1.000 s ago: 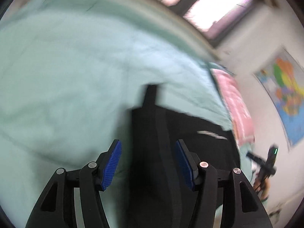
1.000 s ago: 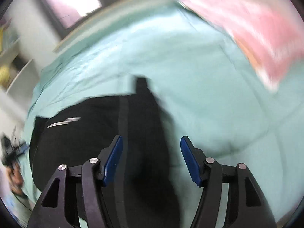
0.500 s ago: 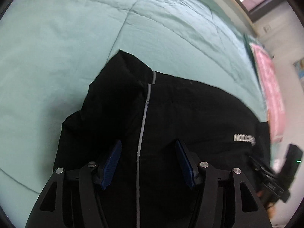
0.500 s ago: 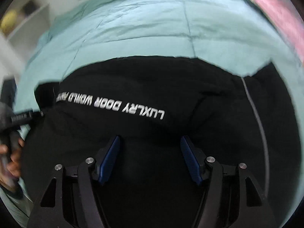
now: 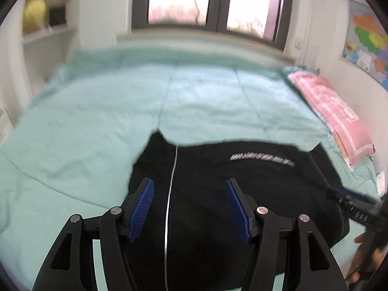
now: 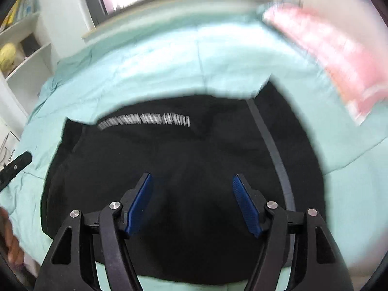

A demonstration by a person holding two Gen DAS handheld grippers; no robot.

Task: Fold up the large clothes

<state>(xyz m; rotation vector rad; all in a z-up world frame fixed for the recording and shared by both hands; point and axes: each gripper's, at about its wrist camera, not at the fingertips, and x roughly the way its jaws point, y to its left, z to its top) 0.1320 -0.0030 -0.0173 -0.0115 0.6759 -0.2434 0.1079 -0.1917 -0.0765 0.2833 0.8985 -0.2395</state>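
A black garment (image 5: 218,194) with a white line of lettering (image 5: 262,158) and a pale zip stripe lies folded and flat on a mint-green bed (image 5: 121,111). It also shows in the right wrist view (image 6: 181,169). My left gripper (image 5: 190,206) is open and empty, above the garment's left half over the zip stripe. My right gripper (image 6: 192,202) is open and empty, above the garment's near middle. The right gripper (image 5: 359,208) appears at the garment's right edge in the left wrist view. Both views are blurred.
A pink pillow (image 5: 332,111) lies at the bed's right side by the wall. A window (image 5: 213,2) is behind the bed. White shelves (image 6: 21,48) with a yellow object stand at the left. A map (image 5: 368,38) hangs on the right wall.
Both grippers have tilted up and drawn back from the garment, so the whole bed and window now show. Both stay open. The garment lies still.
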